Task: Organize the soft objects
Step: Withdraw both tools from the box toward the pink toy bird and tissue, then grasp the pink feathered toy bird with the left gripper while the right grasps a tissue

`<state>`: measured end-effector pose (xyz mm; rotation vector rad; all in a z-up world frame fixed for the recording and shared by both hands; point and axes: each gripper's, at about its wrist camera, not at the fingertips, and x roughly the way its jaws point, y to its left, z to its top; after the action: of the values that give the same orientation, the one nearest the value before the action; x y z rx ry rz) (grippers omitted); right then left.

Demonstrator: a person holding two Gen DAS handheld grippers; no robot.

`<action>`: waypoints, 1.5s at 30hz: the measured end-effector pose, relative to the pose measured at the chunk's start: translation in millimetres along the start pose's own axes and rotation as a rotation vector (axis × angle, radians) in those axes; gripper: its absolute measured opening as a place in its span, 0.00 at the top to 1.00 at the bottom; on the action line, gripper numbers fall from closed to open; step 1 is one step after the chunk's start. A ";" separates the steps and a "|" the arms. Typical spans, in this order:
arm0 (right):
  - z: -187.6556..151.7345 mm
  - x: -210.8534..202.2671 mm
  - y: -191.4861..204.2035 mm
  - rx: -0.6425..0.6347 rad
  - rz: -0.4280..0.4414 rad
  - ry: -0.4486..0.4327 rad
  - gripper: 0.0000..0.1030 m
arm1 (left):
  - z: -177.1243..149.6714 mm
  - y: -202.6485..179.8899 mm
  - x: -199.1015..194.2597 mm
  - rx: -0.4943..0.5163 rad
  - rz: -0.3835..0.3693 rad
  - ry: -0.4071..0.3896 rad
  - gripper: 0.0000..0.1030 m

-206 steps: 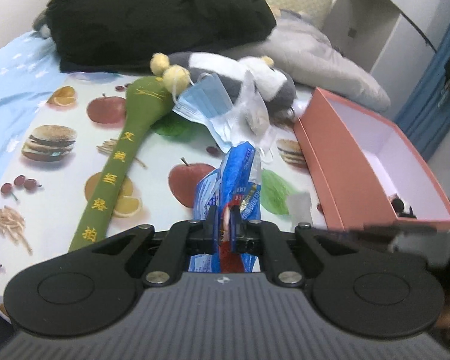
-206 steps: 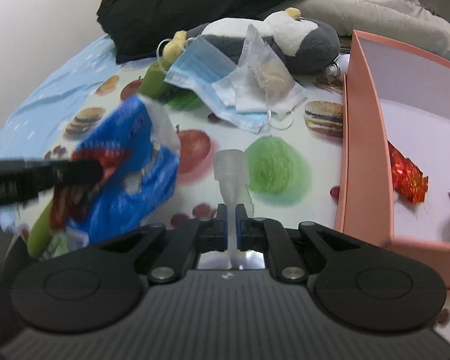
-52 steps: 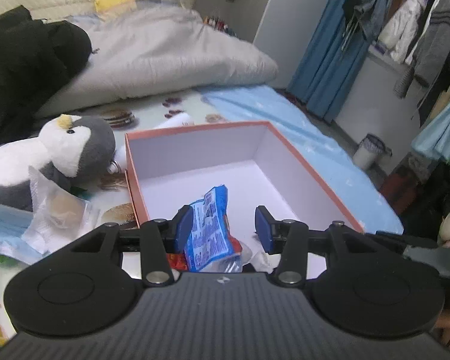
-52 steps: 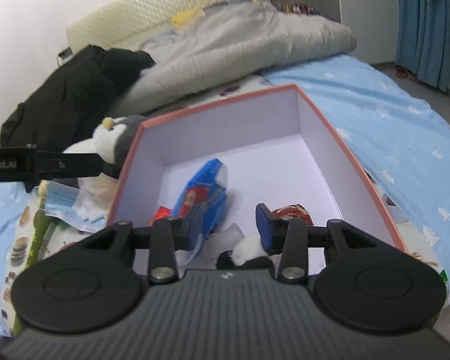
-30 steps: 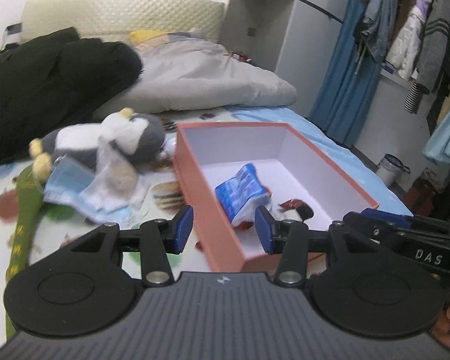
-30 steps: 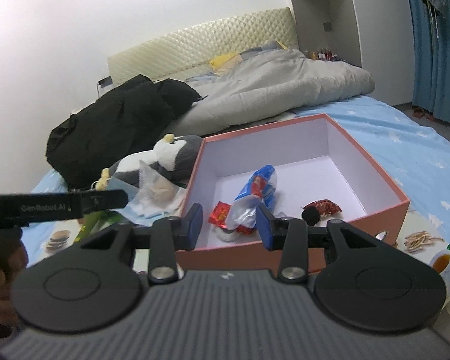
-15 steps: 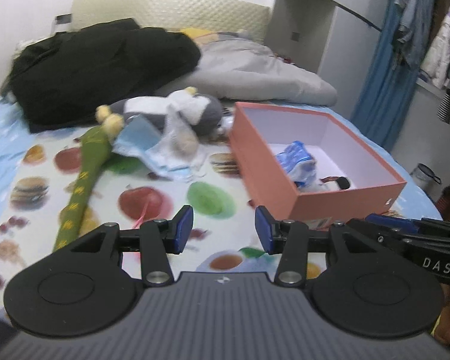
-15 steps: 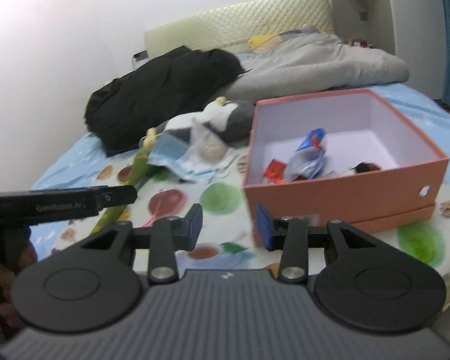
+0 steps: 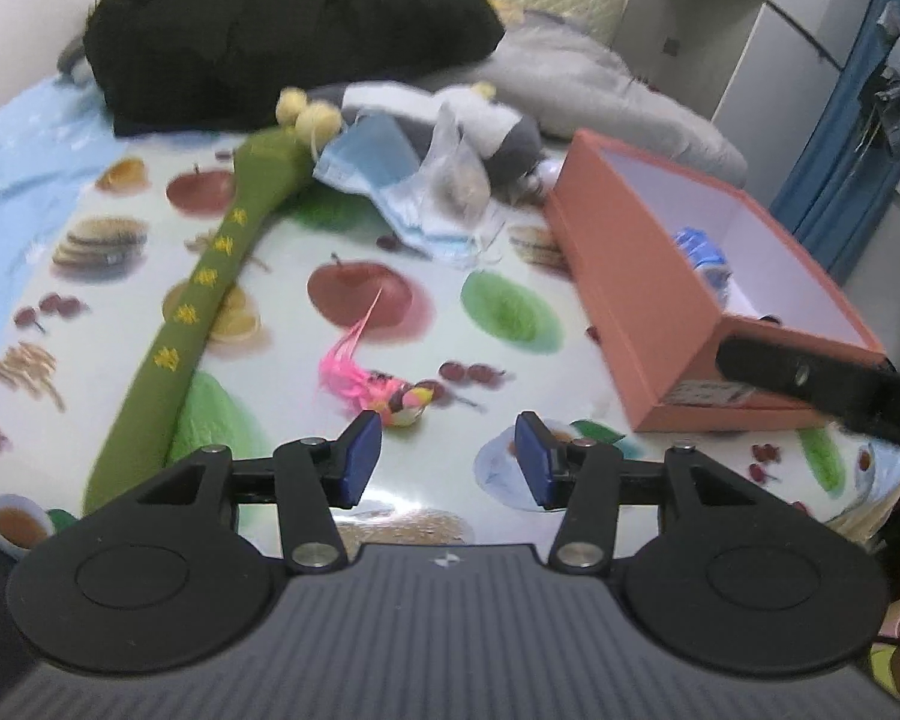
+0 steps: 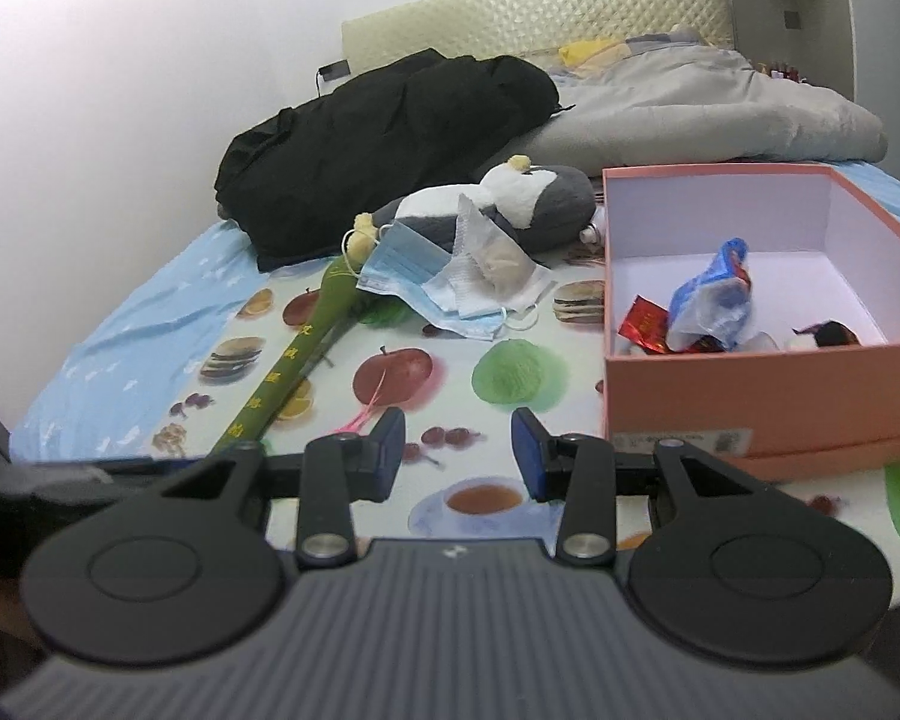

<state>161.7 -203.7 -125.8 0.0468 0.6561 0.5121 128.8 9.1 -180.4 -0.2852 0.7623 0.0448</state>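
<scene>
A salmon-pink box (image 9: 642, 300) (image 10: 750, 396) stands on the fruit-print cloth at the right. It holds a blue snack bag (image 10: 711, 300) (image 9: 705, 252) and a red wrapper (image 10: 648, 324). A small pink feathered bird toy (image 9: 384, 387) lies just ahead of my left gripper (image 9: 448, 468), which is open and empty. A long green plush stick (image 9: 210, 294) (image 10: 306, 360), a blue face mask (image 9: 378, 174) (image 10: 408, 276) and a penguin plush (image 9: 486, 120) (image 10: 528, 198) lie further back. My right gripper (image 10: 456, 456) is open and empty, left of the box.
A black jacket (image 9: 258, 30) (image 10: 390, 138) and a grey duvet (image 10: 708, 114) lie at the back of the bed. A clear packet (image 9: 456, 174) rests on the mask. The other gripper's arm (image 9: 822, 384) crosses the box's near corner.
Both grippers let go of their items into the box, pulled back from it and swung left over the cloth. The left one has dropped lower, near the pink bird toy.
</scene>
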 end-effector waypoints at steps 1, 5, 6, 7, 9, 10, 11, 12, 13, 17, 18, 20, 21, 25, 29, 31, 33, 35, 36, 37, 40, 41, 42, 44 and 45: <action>2.1 5.7 -0.5 0.001 -0.002 0.004 0.59 | -0.3 2.0 7.0 -0.007 0.000 0.009 0.46; 10.9 32.3 -1.5 -0.014 -0.012 0.014 0.59 | 1.8 13.1 41.4 -0.040 0.011 0.038 0.46; 12.9 39.8 -1.8 -0.015 -0.013 0.020 0.59 | 3.2 15.7 48.7 -0.047 0.016 0.042 0.46; 14.8 47.2 -2.1 -0.016 -0.015 0.024 0.59 | 4.6 18.1 55.1 -0.055 0.016 0.043 0.46; 20.3 62.6 -3.0 -0.014 -0.021 0.031 0.59 | 8.3 22.9 68.9 -0.072 0.023 0.046 0.46; 22.8 70.1 -3.4 -0.015 -0.023 0.033 0.59 | 10.0 24.7 73.9 -0.075 0.024 0.044 0.46; 25.4 77.4 -3.4 -0.018 -0.026 0.034 0.59 | 11.2 26.1 79.6 -0.076 0.031 0.045 0.46; 28.4 85.7 -3.6 -0.019 -0.030 0.037 0.59 | 11.7 27.4 86.1 -0.077 0.040 0.047 0.46; 31.1 93.5 -3.8 -0.018 -0.035 0.040 0.59 | 12.5 28.8 90.5 -0.080 0.043 0.052 0.46; 41.0 127.2 -3.9 -0.024 -0.060 0.045 0.59 | 14.5 36.9 103.9 -0.112 0.000 0.055 0.46; 43.1 136.3 -4.5 -0.023 -0.065 0.048 0.59 | 15.6 37.6 107.6 -0.112 -0.014 0.060 0.48; 47.8 155.6 -5.8 -0.023 -0.073 0.052 0.59 | 17.4 37.7 112.3 -0.115 -0.030 0.060 0.54; 50.2 164.5 -6.2 -0.026 -0.080 0.053 0.59 | 19.3 38.6 114.8 -0.119 -0.027 0.058 0.54; 59.6 200.9 -9.6 -0.025 -0.099 0.061 0.59 | 31.2 49.5 126.6 -0.141 -0.032 0.048 0.58; 67.3 238.4 -11.8 -0.020 -0.110 0.075 0.60 | 48.5 59.3 139.6 -0.145 -0.045 0.031 0.58; 70.8 255.6 -13.8 -0.020 -0.132 0.081 0.60 | 57.4 60.9 145.7 -0.130 -0.043 0.019 0.58; 74.4 269.6 -15.8 -0.015 -0.148 0.077 0.60 | 65.0 61.5 151.6 -0.120 -0.050 0.010 0.58; 76.6 279.8 -17.5 -0.009 -0.153 0.072 0.61 | 70.2 61.7 157.6 -0.113 -0.054 0.010 0.58; 77.3 285.2 -17.7 -0.011 -0.157 0.072 0.62 | 71.8 62.1 159.8 -0.113 -0.057 0.011 0.58; 78.0 289.5 -17.3 -0.016 -0.159 0.073 0.64 | 73.5 62.7 162.0 -0.117 -0.062 0.014 0.58; 78.1 297.3 -15.1 -0.030 -0.162 0.074 0.78 | 74.4 63.6 164.1 -0.118 -0.070 0.016 0.58; 77.7 298.8 -13.5 -0.041 -0.167 0.074 0.82 | 73.9 64.0 164.3 -0.115 -0.068 0.018 0.58; 77.5 299.8 -11.7 -0.053 -0.174 0.074 0.86 | 73.5 64.9 164.3 -0.115 -0.065 0.020 0.58; 77.5 298.1 -9.0 -0.070 -0.180 0.072 0.89 | 72.4 67.1 162.6 -0.119 -0.064 0.019 0.58; 77.9 296.4 -7.6 -0.076 -0.184 0.069 0.90 | 72.2 67.8 160.7 -0.122 -0.063 0.015 0.58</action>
<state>410.8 -62.1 -234.7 -0.1023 0.7003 0.3618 284.1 83.7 -257.4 -0.4257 0.7664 0.0293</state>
